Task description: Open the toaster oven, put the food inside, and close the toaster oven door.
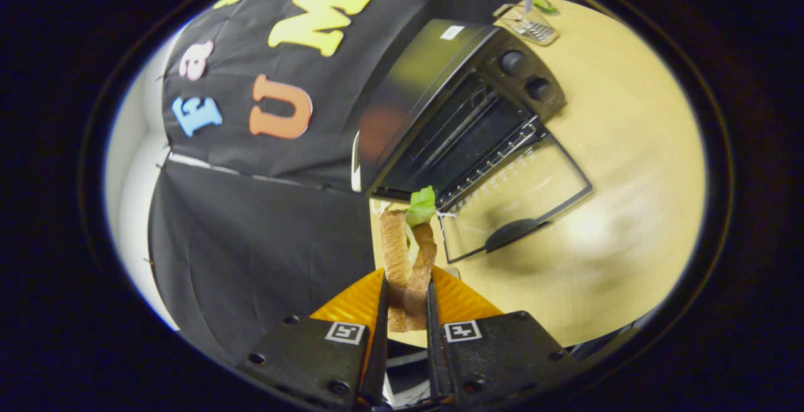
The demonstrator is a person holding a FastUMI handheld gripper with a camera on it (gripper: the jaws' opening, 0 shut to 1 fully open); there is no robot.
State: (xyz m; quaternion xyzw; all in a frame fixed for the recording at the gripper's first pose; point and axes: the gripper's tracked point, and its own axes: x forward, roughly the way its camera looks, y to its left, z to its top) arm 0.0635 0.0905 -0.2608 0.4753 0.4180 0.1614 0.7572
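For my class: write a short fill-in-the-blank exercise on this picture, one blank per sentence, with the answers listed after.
1. The gripper is shut on a ____.
2. The toaster oven door is ____.
3. On the oven's front panel sit ____ dark knobs.
4. The oven stands on a ____ table.

Missing words: sandwich; open; two; wooden

Open oven mouth [458, 142] beyond sandwich-filled claw [407, 292].
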